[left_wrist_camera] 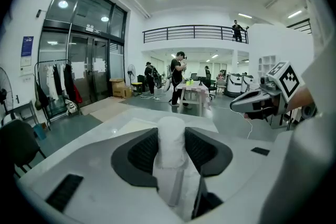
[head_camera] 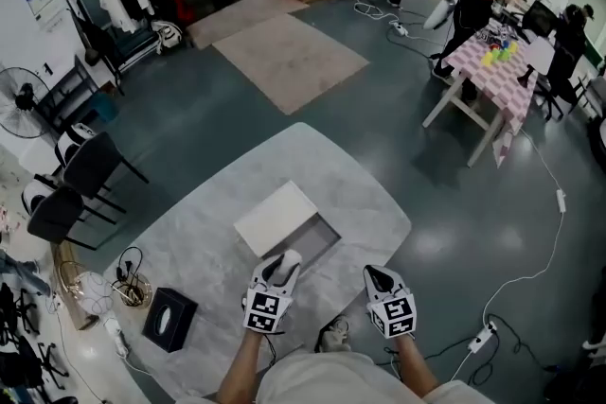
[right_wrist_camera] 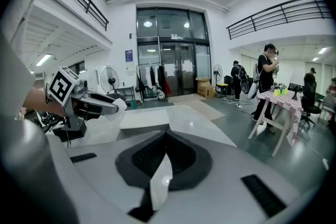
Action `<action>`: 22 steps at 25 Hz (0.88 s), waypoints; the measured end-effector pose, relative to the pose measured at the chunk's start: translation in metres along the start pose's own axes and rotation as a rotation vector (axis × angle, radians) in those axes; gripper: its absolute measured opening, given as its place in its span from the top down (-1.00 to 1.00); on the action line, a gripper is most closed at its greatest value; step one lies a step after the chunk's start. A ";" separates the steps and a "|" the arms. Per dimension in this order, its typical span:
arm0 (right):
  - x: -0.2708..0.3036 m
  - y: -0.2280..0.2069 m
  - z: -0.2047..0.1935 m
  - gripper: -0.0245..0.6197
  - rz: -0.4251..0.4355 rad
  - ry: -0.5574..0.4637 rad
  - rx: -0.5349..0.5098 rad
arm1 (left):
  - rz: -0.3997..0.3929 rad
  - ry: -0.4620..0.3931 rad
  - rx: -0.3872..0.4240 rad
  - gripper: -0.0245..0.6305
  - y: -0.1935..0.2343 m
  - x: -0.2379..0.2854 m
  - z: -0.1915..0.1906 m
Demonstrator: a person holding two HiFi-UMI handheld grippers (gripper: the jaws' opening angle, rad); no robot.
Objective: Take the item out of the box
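The open box (head_camera: 323,238) lies in the middle of the grey table (head_camera: 218,232), with its white lid (head_camera: 275,216) folded back to the left. My left gripper (head_camera: 282,266) hovers just in front of the box and is shut on a white wrapped item (left_wrist_camera: 170,147), which stands up between the pads (left_wrist_camera: 140,152). In the right gripper view the same white item (right_wrist_camera: 86,126) hangs crumpled below the left gripper (right_wrist_camera: 102,104). My right gripper (head_camera: 380,277) is to the right of the box, near the table's front edge, shut with nothing in it (right_wrist_camera: 167,138).
A black tissue box (head_camera: 169,319) sits on the table's front left. A wire basket with cables (head_camera: 131,286) and black chairs (head_camera: 80,180) stand to the left. A person works at a checked table (head_camera: 497,76) far right. Cables and a power strip (head_camera: 485,336) lie on the floor.
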State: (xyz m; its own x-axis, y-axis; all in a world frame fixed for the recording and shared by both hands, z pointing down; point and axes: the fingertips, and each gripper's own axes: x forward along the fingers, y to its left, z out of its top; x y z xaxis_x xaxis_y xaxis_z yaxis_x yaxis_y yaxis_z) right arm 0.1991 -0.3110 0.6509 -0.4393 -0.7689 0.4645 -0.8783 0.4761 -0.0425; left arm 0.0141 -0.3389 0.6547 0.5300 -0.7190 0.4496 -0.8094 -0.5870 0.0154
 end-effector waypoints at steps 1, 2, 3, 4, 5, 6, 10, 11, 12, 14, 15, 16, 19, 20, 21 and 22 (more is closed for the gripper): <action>-0.001 -0.001 0.002 0.92 -0.003 -0.007 -0.002 | 0.004 -0.010 -0.006 0.43 0.000 -0.001 0.001; -0.003 -0.001 0.005 0.92 -0.005 -0.015 -0.004 | 0.006 -0.020 -0.011 0.43 0.000 -0.003 0.003; -0.004 -0.001 0.008 0.92 -0.008 -0.023 -0.007 | 0.005 -0.031 -0.015 0.43 0.000 -0.005 0.006; -0.006 0.000 0.013 0.92 -0.010 -0.032 -0.010 | -0.001 -0.041 -0.016 0.43 -0.001 -0.007 0.011; -0.008 0.000 0.018 0.92 -0.013 -0.041 -0.015 | -0.007 -0.052 -0.016 0.43 -0.002 -0.009 0.016; -0.010 0.000 0.022 0.92 -0.015 -0.052 -0.020 | -0.010 -0.063 -0.016 0.43 -0.003 -0.010 0.020; -0.016 -0.002 0.040 0.92 -0.026 -0.095 -0.042 | -0.014 -0.103 -0.014 0.43 -0.005 -0.013 0.032; -0.017 -0.003 0.044 0.92 -0.030 -0.105 -0.047 | -0.016 -0.112 -0.010 0.43 -0.006 -0.013 0.036; -0.018 -0.005 0.048 0.92 -0.035 -0.115 -0.052 | -0.018 -0.121 -0.006 0.43 -0.008 -0.014 0.039; -0.022 -0.009 0.057 0.92 -0.043 -0.135 -0.060 | -0.020 -0.140 -0.006 0.43 -0.010 -0.014 0.046; -0.023 -0.010 0.061 0.92 -0.046 -0.145 -0.064 | -0.021 -0.148 -0.006 0.43 -0.011 -0.014 0.050; -0.024 -0.012 0.064 0.92 -0.049 -0.154 -0.068 | -0.022 -0.156 -0.005 0.43 -0.012 -0.014 0.053; -0.029 -0.016 0.073 0.92 -0.060 -0.176 -0.077 | -0.025 -0.176 0.005 0.43 -0.014 -0.015 0.063; -0.030 -0.017 0.076 0.92 -0.064 -0.183 -0.079 | -0.026 -0.183 0.008 0.43 -0.015 -0.016 0.066; -0.032 -0.018 0.078 0.92 -0.068 -0.190 -0.082 | -0.028 -0.190 0.009 0.43 -0.016 -0.016 0.070; -0.034 -0.018 0.080 0.92 -0.072 -0.196 -0.084 | -0.031 -0.197 0.010 0.43 -0.016 -0.017 0.073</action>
State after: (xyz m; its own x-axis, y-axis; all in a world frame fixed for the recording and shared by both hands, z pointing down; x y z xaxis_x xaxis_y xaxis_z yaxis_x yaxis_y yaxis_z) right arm 0.2151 -0.3278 0.5652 -0.4117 -0.8663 0.2828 -0.8934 0.4449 0.0624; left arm 0.0369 -0.3444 0.5815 0.5946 -0.7591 0.2652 -0.7900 -0.6129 0.0167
